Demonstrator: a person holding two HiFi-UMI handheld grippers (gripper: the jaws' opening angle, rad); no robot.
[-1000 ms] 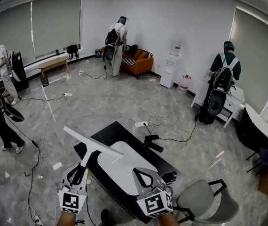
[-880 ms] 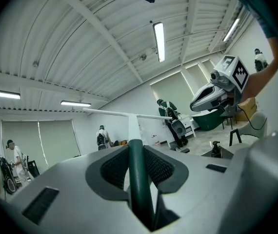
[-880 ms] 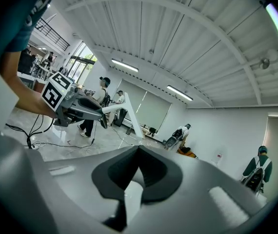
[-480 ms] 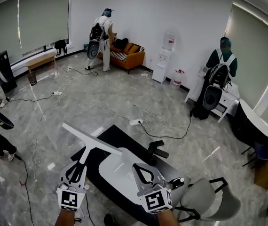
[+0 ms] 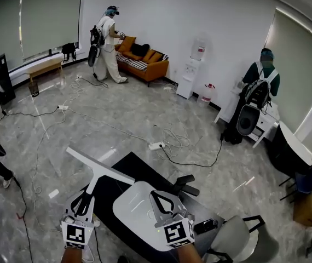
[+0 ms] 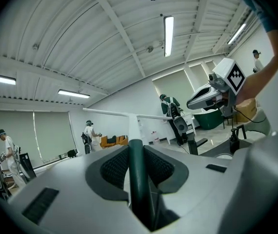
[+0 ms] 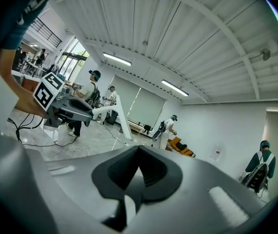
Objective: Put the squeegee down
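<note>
The squeegee has a long white blade on a dark green handle and is held up in the air, left of the table. My left gripper is shut on that handle, which runs straight up between the jaws in the left gripper view, where the squeegee ends in a white crossbar. My right gripper is shut on nothing, hanging over the white oval board. In the right gripper view, the right gripper has its tips touching, with the squeegee off to the left.
A black table carries the white board and a black stand. A grey chair is at the lower right. Cables trail over the marble floor. Several people stand around the room, with a sofa and a water dispenser at the far wall.
Both grippers sit slightly lower and nearer in the view, the squeegee still held up. The person by the sofa has walked to the left.
</note>
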